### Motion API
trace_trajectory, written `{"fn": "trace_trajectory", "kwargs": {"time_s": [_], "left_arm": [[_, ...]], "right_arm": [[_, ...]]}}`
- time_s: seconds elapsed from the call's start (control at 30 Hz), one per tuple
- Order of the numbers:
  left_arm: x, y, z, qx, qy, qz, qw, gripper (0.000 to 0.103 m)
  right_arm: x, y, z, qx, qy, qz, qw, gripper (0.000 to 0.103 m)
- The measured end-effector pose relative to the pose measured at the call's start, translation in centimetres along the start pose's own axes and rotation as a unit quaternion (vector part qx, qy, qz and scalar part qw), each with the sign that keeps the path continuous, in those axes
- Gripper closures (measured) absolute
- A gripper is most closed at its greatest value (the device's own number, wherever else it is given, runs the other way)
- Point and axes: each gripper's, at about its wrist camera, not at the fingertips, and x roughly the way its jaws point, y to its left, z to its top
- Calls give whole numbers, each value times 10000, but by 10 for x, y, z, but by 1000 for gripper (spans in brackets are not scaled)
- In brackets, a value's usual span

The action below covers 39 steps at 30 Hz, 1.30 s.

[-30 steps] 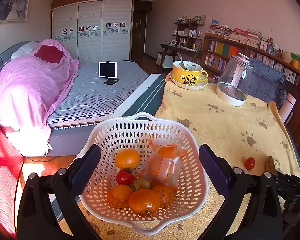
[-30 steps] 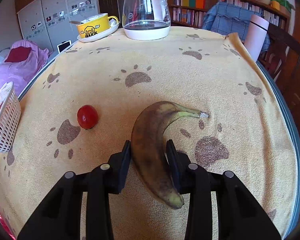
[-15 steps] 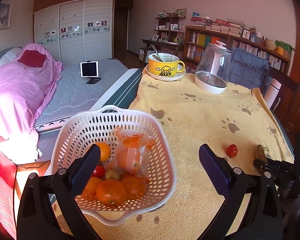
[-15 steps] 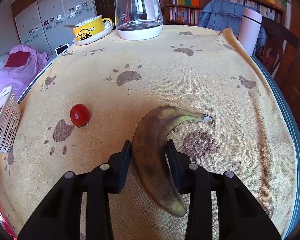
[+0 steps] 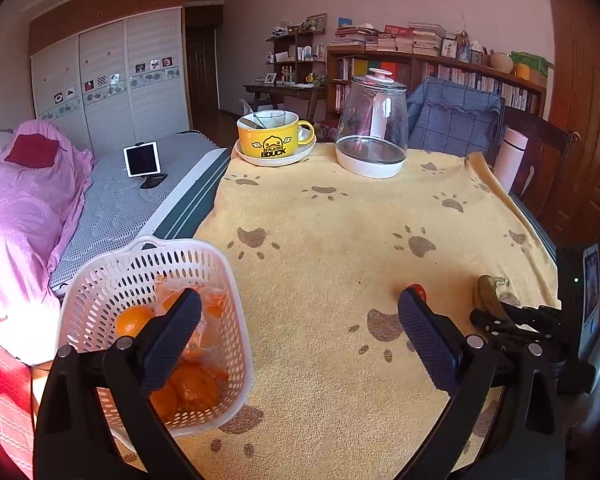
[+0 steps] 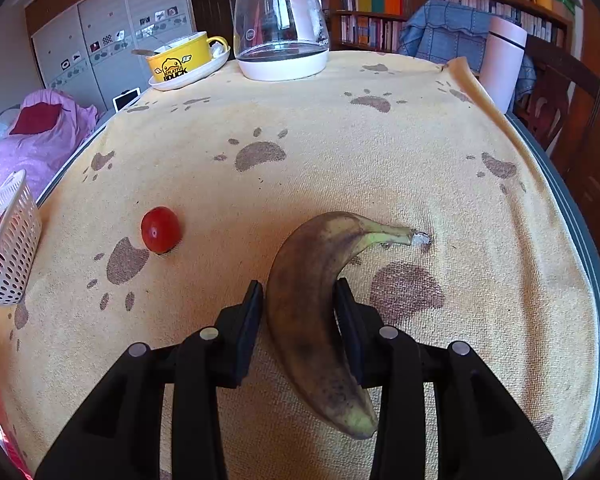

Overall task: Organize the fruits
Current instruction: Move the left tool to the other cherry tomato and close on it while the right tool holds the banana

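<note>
Gripping a brown, overripe banana (image 6: 320, 304) across its thick middle, the right gripper (image 6: 300, 312) has both jaws pressed against the fruit's sides. The banana's green stem curves forward and to the right beyond the jaws, and its blunt end hangs back between the gripper's arms, toward the camera. Ahead of the left jaw and off to that side, a small red tomato (image 6: 161, 229) sits on the yellow paw-print cloth (image 6: 340, 168), apart from the banana. Farther left, at the picture's edge, is the wall of a white basket (image 6: 4, 240). Straight ahead beyond the jaws, at the far edge of the table, stand a glass kettle (image 6: 280, 20) and, to its left, a yellow mug (image 6: 180, 60) on a saucer.

The left gripper (image 5: 300, 340) is spread wide with nothing between its jaws, only bare cloth (image 5: 340, 240). Its left jaw overlaps the white basket (image 5: 100, 280), which holds several oranges (image 5: 134, 318) and a clear bag of more fruit (image 5: 204, 320); whether the jaw touches the basket cannot be told. The tip of its right jaw partly hides the tomato (image 5: 419, 290). Farther right of that jaw, the right gripper (image 5: 496, 316) appears with the banana (image 5: 486, 294) in its grip. Beyond the jaws, the mug (image 5: 268, 140) and kettle (image 5: 372, 128) stand at the table's far end.
</note>
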Motion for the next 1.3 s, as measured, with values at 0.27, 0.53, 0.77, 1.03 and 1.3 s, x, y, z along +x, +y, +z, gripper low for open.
{"fn": "trace_trajectory", "kwargs": {"time_s": [0.27, 0.53, 0.77, 1.03, 1.3], "left_arm": [[26, -47, -4, 495, 107, -234, 9984, 3], [65, -68, 0, 467, 402, -801, 9949, 4], [99, -81, 0, 633, 714, -904, 9913, 20], [139, -88, -9, 566, 1244, -1091, 9846, 47], [143, -88, -11, 485, 1206, -1134, 9850, 55]], "right_arm": [[-1, -3, -2, 77, -43, 93, 9999, 65], [-2, -5, -4, 126, -73, 180, 9997, 64], [-2, -8, -4, 206, -100, 291, 9993, 64], [-2, -8, -5, 213, -115, 324, 9992, 64], [-2, -7, -5, 174, -117, 350, 9992, 61]]}}
